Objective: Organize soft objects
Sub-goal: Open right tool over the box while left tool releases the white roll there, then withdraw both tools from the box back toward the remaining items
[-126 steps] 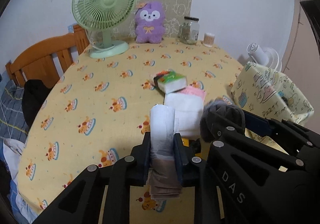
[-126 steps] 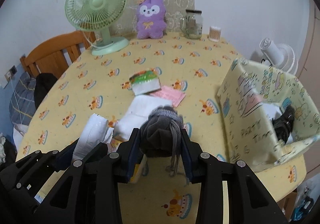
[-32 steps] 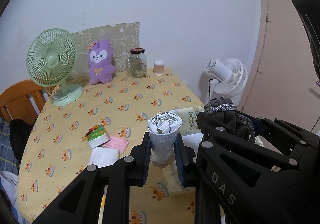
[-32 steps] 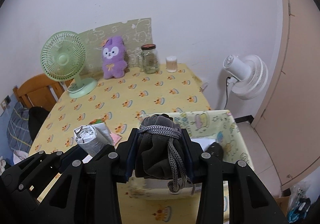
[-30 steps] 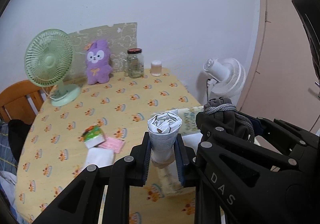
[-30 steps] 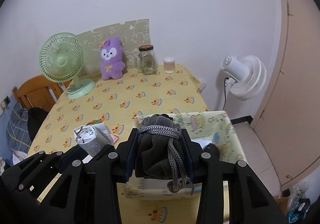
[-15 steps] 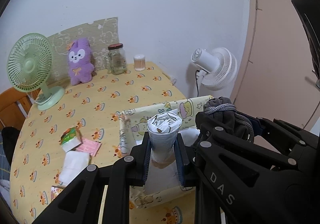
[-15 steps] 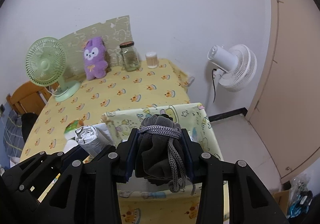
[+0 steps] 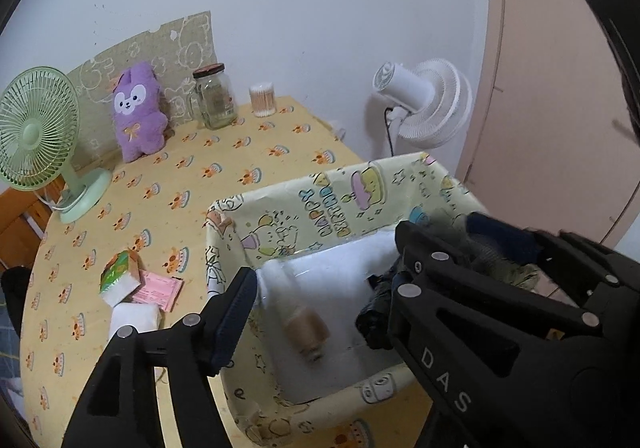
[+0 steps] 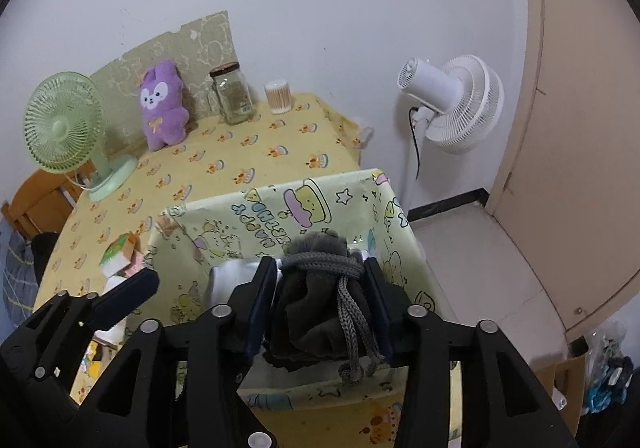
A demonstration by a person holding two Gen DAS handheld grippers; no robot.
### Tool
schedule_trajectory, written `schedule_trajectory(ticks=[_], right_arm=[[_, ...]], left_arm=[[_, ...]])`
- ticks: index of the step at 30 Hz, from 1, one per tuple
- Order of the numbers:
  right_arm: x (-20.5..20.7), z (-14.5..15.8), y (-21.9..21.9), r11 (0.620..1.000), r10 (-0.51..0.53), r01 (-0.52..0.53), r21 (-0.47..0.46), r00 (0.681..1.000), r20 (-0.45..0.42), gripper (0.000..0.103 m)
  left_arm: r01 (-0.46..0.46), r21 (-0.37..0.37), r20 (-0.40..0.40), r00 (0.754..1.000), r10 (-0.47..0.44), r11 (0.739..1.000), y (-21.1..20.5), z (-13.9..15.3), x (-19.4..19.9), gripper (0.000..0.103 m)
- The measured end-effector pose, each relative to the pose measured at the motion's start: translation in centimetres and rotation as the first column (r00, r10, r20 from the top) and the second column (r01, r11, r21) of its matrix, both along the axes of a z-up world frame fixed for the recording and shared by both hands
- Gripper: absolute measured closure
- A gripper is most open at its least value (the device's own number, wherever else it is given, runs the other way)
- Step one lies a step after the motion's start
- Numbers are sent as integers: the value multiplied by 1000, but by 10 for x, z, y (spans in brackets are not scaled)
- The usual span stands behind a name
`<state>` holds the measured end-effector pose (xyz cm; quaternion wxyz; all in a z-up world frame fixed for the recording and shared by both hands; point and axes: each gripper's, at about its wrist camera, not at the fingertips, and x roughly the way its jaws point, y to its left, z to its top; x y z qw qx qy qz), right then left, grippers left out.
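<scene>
**Operator:** Hovering both hands over the patterned box at the near edge of the counter. The left hand-held gripper has its jaws opening and nothing between them; the white roll lies directly below it on the white lining of the box, blurred, so I judge it is dropping or has just landed.

**Second:** Which way does it lie?

**Operator:** Its long axis runs from the far left of the box floor toward me, brown end nearest. The right hand-held gripper has its jaws opening too, but the grey drawstring pouch is between the pads and appears to be touching both, cord hanging down the front. That pouch sits straight above the right half of the box, so the coming move is just a release downward; the right hand is the nearer one, indeed the only one with anything in it.

**Second:** Anything you can't see?

**Operator:** The floor of the box under the pouch is hidden in the right view. In the left view there's a dark bundle there, half covered by the right hand's frame, and I can't tell what it is. On the counter, a green packet and a pink one lie well apart from both hands, with a white fold just beside them.
</scene>
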<state>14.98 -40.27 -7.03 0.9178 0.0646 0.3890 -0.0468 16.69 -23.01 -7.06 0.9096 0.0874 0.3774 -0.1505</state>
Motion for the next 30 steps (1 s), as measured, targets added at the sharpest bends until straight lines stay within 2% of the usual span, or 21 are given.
schedule_trajectory(ticks=[1,3,5,12,20,30], right_arm=[[1,-2,0,1000,-7,7,-6,1000,-4,44],[2,-4,-1,1000,-6,6,9,1000,-2,27],[2,-4,-2,999,-2,2,46,1000,-2,15],[4,4,10,999,22,-23,49,1000,10,14],[-3,23,31,999,43,-44,14,998,35,13],[-26,42,69,999,48,-47,-15,994,94,9]], left_arm=[[1,2,-3,1000,-1,1000,0,-1,1,27],[1,-14,-6,1000,-1,1000,2,0,2,23],[0,-8,2,1000,0,1000,4,3,2,20],[-32,-3,17,999,32,999,16,12,0,16],[-61,-33,57,996,62,998,38,27,-13,14],[-76,-50,122,989,82,996,75,44,-37,13]])
